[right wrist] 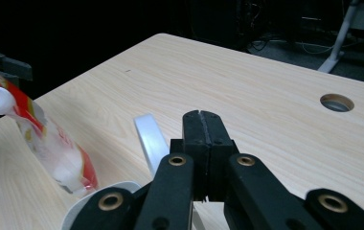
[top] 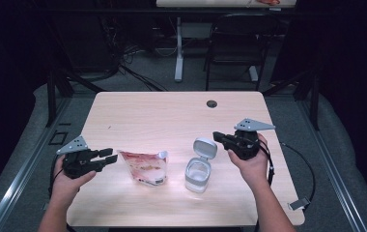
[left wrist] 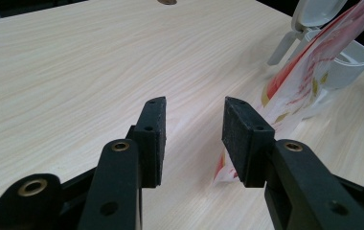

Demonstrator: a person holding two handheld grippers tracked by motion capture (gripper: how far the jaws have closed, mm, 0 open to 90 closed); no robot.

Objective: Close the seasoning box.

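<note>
A: Starting at the lower left of the high view, what is there?

B: The left gripper point(top: 108, 155), matt black with a grey three-cornered plate on top, held in a hand. Its jaws stand apart with nothing pressed between them. In the left gripper view the two square rubbery pads point(left wrist: 153, 139) show a rough, grainy face, with bare wood in the gap.

A: And just right of it?

B: A soft plastic pouch point(top: 145, 166), glossy and see-through, printed red and white, with a white spout at its upper right corner. It lies on the pale wood-grain table point(top: 172, 113), its left tip just beside the left jaws. In the left gripper view its corner sits behind the right pad; whether it touches I cannot tell.

A: Further right?

B: A small white container point(top: 198, 174), rounded and smooth, standing upright at centre right with its hinged lid point(top: 204, 148) tipped open.

A: And the far side?

B: The right gripper point(top: 218, 137), held in a hand just right of the lid, with its jaws pressed together on nothing. The right gripper view shows the pads point(right wrist: 203, 132) meeting in one seam, the lid's white edge just left of them.
</note>
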